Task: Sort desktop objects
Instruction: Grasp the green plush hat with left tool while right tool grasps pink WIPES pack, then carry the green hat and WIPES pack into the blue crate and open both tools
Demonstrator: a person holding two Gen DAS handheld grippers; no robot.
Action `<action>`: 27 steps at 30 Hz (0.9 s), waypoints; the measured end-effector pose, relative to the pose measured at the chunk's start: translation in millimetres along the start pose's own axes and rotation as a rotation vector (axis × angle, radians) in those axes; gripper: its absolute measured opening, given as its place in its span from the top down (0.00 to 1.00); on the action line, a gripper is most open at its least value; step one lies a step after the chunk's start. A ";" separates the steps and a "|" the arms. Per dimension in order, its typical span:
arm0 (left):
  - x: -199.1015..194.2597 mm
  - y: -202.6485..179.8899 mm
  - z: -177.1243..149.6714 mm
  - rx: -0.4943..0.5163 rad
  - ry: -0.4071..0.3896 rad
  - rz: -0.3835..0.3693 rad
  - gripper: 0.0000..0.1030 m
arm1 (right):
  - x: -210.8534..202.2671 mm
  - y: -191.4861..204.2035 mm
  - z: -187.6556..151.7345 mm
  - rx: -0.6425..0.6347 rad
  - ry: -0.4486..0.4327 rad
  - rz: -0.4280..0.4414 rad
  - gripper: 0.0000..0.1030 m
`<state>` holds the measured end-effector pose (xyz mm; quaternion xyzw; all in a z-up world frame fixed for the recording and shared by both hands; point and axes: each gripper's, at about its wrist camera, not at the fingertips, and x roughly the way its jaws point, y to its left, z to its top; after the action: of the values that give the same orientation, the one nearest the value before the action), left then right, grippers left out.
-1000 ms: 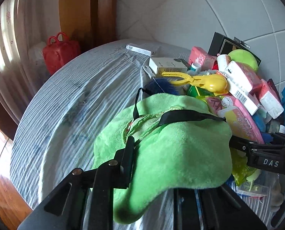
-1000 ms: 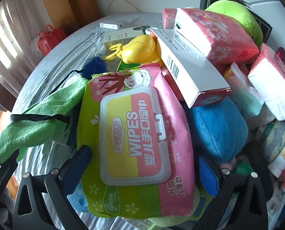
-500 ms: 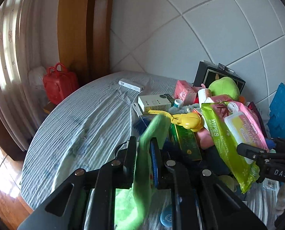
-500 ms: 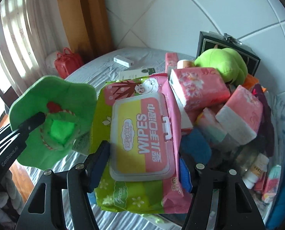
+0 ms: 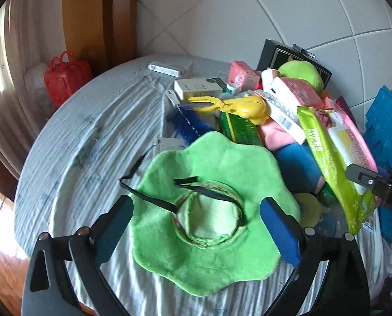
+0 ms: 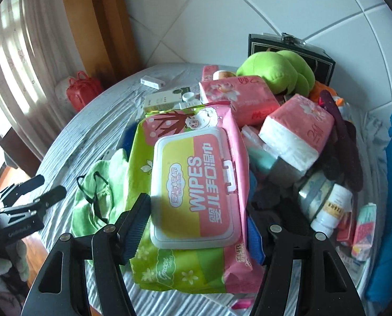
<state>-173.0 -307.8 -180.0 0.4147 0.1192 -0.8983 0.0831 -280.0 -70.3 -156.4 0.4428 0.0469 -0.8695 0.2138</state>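
A green floppy hat (image 5: 222,163) with black straps lies flat on the striped tablecloth, crown up. My left gripper (image 5: 196,205) hovers over it; its jaws are opening wide on either side of the crown and do not touch the hat. My right gripper (image 6: 196,218) is shut on a pink and green pack of wipes (image 6: 196,173) and holds it above the pile. The same pack (image 5: 327,158) hangs at the right of the left wrist view. In the right wrist view the hat (image 6: 95,200) and the left gripper (image 6: 45,189) show at the left.
A heap fills the table's right half: pink tissue packs (image 6: 298,134), a green plush (image 6: 277,71), a black box (image 6: 317,55), a yellow clamp toy (image 5: 238,105), a blue brush (image 5: 188,126) and white boxes (image 5: 198,87). A red bag (image 5: 66,76) stands beyond the table's left edge.
The left gripper held the hat shut and lifted; now its jaws stand wide and the hat lies spread on the table. The right gripper closed on the wipes pack and raised it.
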 end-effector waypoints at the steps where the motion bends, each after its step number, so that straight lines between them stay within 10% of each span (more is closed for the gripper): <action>1: 2.2 -8.1 -1.2 -0.002 0.004 -0.014 0.05 | 1.3 -2.7 -2.8 0.004 0.006 -0.002 0.37; 15: 85.0 -36.2 -47.4 0.092 0.175 0.118 0.05 | 6.0 -29.9 -25.1 0.030 0.045 -0.016 0.36; 18: 96.3 -26.2 -43.7 0.034 0.206 0.044 0.23 | 11.1 -29.2 -26.3 0.030 0.052 -0.012 0.36; 21: 88.8 -26.3 -38.0 0.036 0.185 0.009 0.70 | 14.3 -24.7 -27.4 0.014 0.055 -0.015 0.37; 27: 39.1 -30.6 -15.1 0.057 0.042 0.059 0.83 | 6.6 -20.0 -24.6 0.011 0.026 -0.012 0.37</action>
<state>-194.7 -276.2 -215.0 0.4388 0.0829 -0.8897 0.0953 -273.2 -47.7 -178.5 0.4549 0.0475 -0.8653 0.2054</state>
